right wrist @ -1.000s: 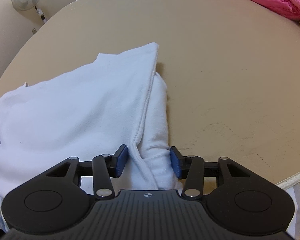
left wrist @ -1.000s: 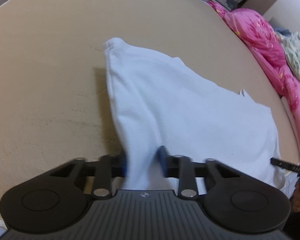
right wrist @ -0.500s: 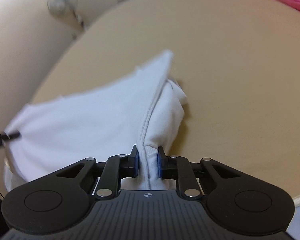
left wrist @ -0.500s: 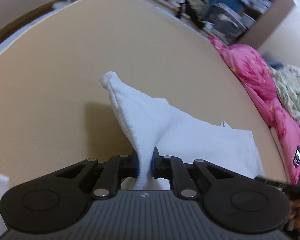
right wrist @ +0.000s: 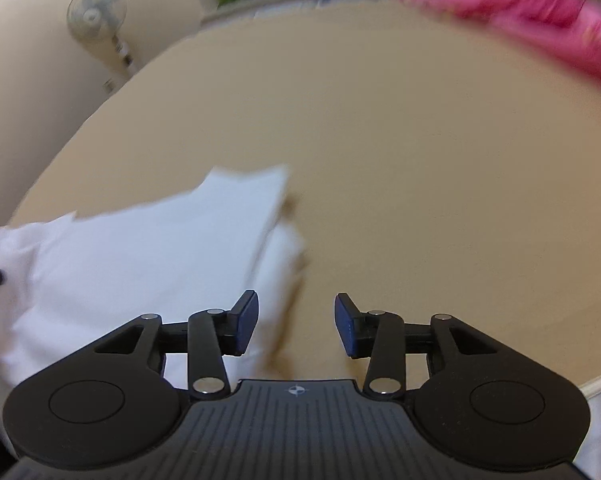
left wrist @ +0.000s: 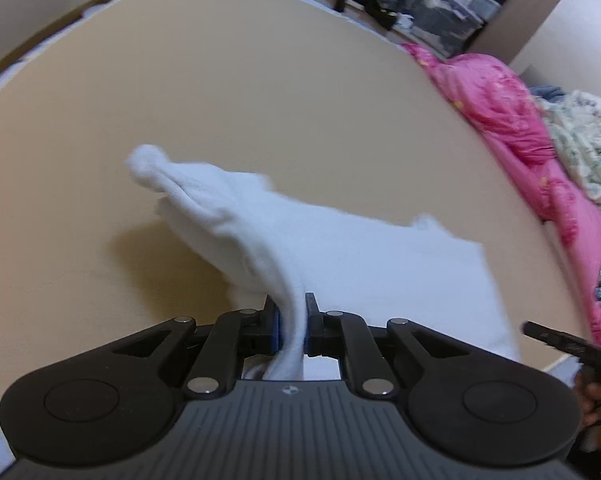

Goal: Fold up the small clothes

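Observation:
A small white garment (left wrist: 340, 248) lies on the tan surface (left wrist: 260, 100). My left gripper (left wrist: 291, 330) is shut on its near edge and lifts it, so the cloth rises in a ridge toward a bunched far corner (left wrist: 148, 160). In the right wrist view the same white garment (right wrist: 140, 256) lies to the left, blurred by motion. My right gripper (right wrist: 295, 322) is open and empty, its blue pads (right wrist: 246, 320) just right of the garment's edge, above bare tan surface.
A pink quilt (left wrist: 512, 120) and a floral cloth (left wrist: 580, 132) lie along the right side. Cluttered shelves (left wrist: 420, 0) stand at the back. A standing fan (right wrist: 96, 12) is at the far left. The surface's near edge (right wrist: 596, 384) is close to my right gripper.
My right gripper has let go of the garment and opened; the cloth dropped back to its left. My left gripper stays shut on the cloth and has lifted it a little more.

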